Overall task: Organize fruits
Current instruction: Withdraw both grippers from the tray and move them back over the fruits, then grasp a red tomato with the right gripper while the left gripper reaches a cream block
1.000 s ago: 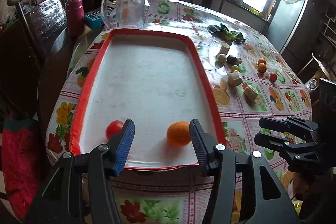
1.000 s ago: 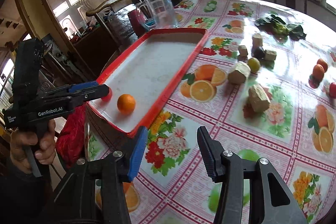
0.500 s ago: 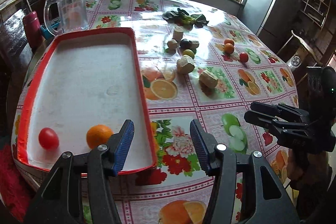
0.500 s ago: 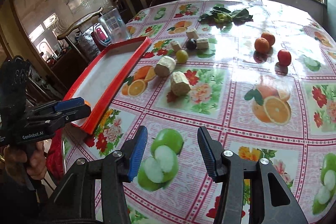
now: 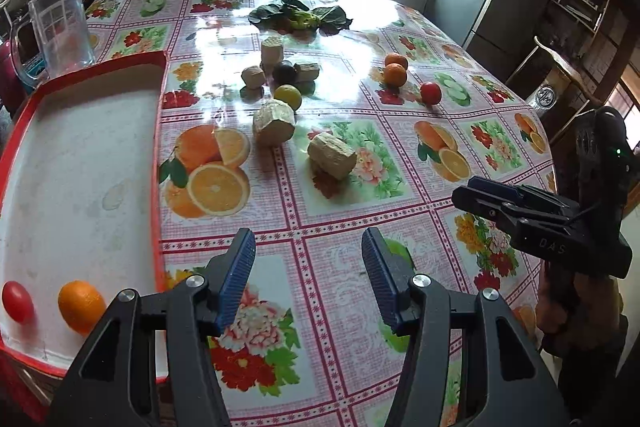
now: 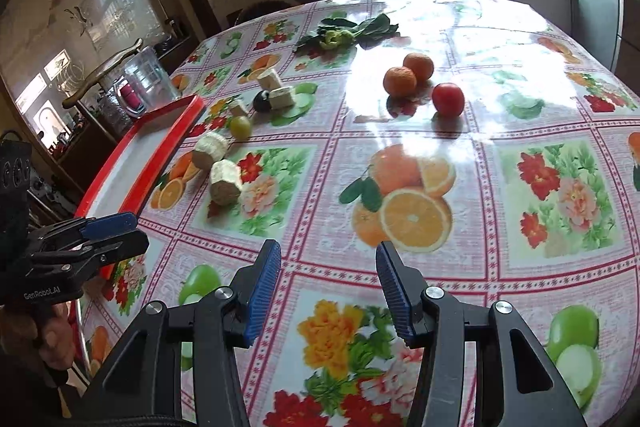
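Hovering above a surface covered with a glossy cloth printed with fruit and flowers, two hand-held tools are seen, each with blue-padded jaws standing partly apart and nothing held between them. The left tool is poised just beside the near corner of a red-rimmed tray, and the right tool is seen above a printed panel near the surface's front edge. Inside the tray, at its near end, an orange and a small red fruit are lying side by side, slightly apart. On the open cloth, two more oranges are touching each other, with a red tomato-like fruit just beside them. Nearer the tray, a yellow-green round fruit and a dark round fruit are grouped among several pale cut chunks. Leafy greens are lying further back, and a clear jug is standing beyond the tray's far end. A hand gripping the left tool's handle is visible at the lower left of the right view.
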The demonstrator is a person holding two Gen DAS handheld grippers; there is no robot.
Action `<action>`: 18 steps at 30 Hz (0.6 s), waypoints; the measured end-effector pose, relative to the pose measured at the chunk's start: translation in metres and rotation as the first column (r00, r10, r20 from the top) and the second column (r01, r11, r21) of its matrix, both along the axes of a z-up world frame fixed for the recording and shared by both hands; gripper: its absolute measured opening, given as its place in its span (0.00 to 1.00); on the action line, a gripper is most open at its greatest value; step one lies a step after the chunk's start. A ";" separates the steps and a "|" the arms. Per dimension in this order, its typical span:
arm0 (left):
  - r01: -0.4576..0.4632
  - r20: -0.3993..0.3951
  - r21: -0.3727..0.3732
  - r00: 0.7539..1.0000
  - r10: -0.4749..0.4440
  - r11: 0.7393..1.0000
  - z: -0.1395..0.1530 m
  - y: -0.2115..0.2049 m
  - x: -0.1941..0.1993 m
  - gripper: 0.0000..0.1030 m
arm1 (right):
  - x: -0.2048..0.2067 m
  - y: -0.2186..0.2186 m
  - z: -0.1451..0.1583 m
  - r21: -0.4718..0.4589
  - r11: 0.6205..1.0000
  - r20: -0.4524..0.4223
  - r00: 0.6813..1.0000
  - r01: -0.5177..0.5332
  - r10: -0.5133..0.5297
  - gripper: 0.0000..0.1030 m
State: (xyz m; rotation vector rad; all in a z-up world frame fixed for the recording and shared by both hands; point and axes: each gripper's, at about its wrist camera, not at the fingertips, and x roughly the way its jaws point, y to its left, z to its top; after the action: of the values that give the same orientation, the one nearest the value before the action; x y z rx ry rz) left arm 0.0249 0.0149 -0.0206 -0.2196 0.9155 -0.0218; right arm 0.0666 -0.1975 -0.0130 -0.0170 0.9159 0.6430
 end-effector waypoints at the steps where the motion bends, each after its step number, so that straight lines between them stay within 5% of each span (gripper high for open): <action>1: 0.004 -0.002 0.003 1.000 -0.004 1.000 -0.001 -0.003 0.005 0.53 | 0.006 -0.002 0.000 -0.004 1.000 0.006 1.000 0.012 -0.012 0.50; 18: 0.071 -0.047 0.027 0.996 -0.069 0.997 -0.025 -0.027 0.079 0.52 | 0.123 -0.007 -0.017 -0.098 0.981 0.069 0.984 0.168 -0.162 0.49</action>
State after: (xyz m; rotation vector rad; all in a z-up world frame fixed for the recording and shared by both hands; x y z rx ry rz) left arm 0.1035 -0.0123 -0.0453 -0.1618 0.9688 -0.0686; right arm 0.1893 -0.2045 -0.0302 -0.0522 0.8808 0.4383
